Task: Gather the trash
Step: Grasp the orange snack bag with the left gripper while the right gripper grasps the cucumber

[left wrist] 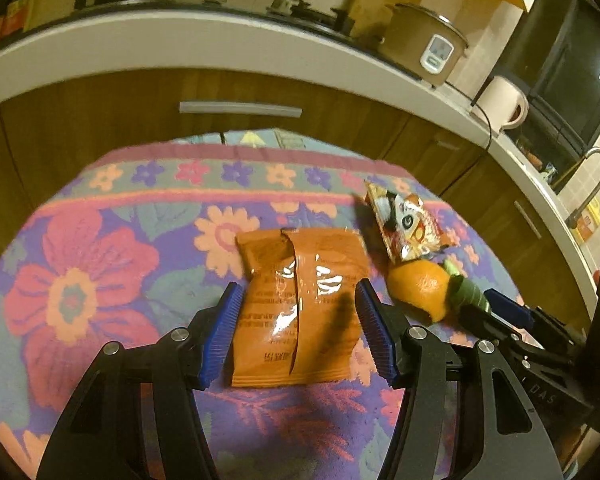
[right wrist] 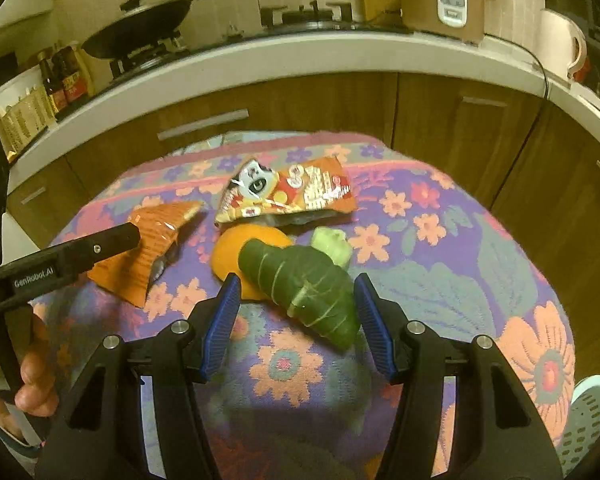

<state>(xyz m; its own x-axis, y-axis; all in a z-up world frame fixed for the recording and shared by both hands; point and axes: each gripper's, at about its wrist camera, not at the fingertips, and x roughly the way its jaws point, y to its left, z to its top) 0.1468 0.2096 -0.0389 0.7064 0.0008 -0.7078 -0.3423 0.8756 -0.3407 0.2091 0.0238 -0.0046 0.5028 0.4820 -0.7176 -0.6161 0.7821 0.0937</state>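
Jaws of left gripper straddle orange wrapper; lengthwise between them.

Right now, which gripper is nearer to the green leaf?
The right. The right gripper is open with the leaf between its fingers. The left gripper straddles the orange packet, further left.

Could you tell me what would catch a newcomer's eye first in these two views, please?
First, the loud floral cloth covering the table. On it, the orange snack wrapper lies between the open jaws of the left gripper, while the right gripper, also open, brackets a green vegetable leaf lying against an orange peel.
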